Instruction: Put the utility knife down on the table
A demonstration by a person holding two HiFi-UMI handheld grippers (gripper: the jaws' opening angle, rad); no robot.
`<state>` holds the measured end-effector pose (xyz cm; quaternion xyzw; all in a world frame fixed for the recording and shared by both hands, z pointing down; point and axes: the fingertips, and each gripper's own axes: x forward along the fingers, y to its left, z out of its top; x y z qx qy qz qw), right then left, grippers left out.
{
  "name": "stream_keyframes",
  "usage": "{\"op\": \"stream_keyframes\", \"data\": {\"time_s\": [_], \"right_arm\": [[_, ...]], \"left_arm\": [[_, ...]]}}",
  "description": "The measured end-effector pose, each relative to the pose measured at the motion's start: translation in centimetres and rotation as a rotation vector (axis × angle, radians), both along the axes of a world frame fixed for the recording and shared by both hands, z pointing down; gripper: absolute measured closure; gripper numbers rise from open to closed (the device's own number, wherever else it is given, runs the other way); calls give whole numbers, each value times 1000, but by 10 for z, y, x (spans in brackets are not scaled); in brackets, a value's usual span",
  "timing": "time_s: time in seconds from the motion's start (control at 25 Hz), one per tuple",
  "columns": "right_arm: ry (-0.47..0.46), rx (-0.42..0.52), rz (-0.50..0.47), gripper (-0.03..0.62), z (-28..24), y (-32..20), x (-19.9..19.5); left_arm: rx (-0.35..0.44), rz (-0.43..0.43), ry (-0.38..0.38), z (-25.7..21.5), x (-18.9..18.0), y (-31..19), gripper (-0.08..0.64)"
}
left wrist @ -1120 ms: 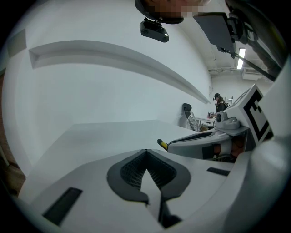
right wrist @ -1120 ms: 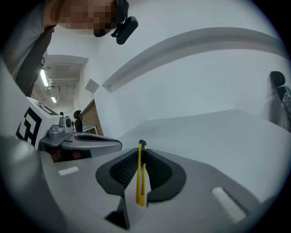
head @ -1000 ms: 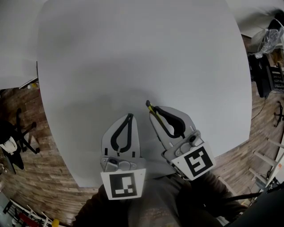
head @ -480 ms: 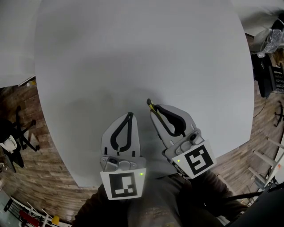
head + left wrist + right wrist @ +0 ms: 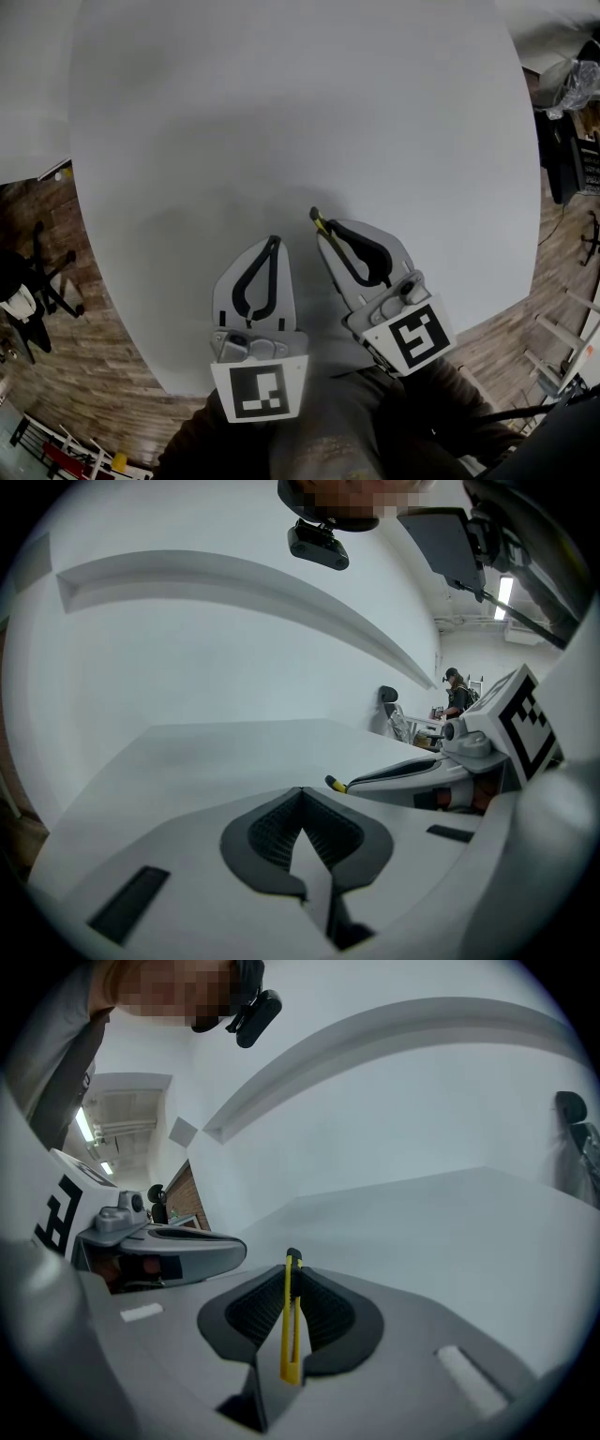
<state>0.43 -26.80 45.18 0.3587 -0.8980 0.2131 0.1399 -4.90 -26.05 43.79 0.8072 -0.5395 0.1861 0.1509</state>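
Observation:
A slim yellow and black utility knife (image 5: 291, 1321) is clamped between the dark pads of my right gripper (image 5: 293, 1265), its black tip poking out past the jaws. In the head view the knife (image 5: 320, 225) sticks out of the right gripper (image 5: 319, 223), which hovers over the near part of the grey table (image 5: 300, 112). My left gripper (image 5: 274, 243) is beside it on the left, shut with nothing between its pads. From the left gripper view, the left gripper (image 5: 301, 794) points across the table and the knife's tip (image 5: 335, 784) shows at the right.
The table's near edge (image 5: 169, 375) runs just behind both grippers, with wooden floor below. A black chair (image 5: 37, 281) stands at the left, and dark equipment (image 5: 567, 159) sits off the right edge. A person (image 5: 456, 692) stands far off in the room.
Both grippers stay almost where they were. The table has shifted slightly in the head view as the camera moved. The knife remains held.

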Motion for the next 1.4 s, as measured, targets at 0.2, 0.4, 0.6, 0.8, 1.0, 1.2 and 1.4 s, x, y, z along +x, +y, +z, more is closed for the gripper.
{"op": "stream_keyframes", "data": {"time_s": [0.2, 0.4, 0.6, 0.8, 1.0, 1.2, 1.4], "right_arm": [[11, -12, 2, 540, 6, 2, 1], [14, 2, 2, 540, 6, 1, 0], [22, 2, -3, 540, 8, 3, 2], [25, -12, 6, 540, 13, 2, -1], [-4, 12, 9, 538, 7, 0, -3], [27, -2, -5, 535, 13, 4, -2], [13, -10, -19, 509, 14, 7, -8]], "left_arm": [[-4, -3, 3, 2, 0, 1, 560], [-8, 3, -1, 3, -2, 1, 560], [-8, -5, 9, 3, -1, 1, 560], [-11, -3, 4, 6, -5, 1, 560], [-10, -6, 6, 4, -5, 2, 560], [-11, -9, 5, 4, -6, 2, 560], [-6, -18, 9, 2, -10, 4, 560]]}}
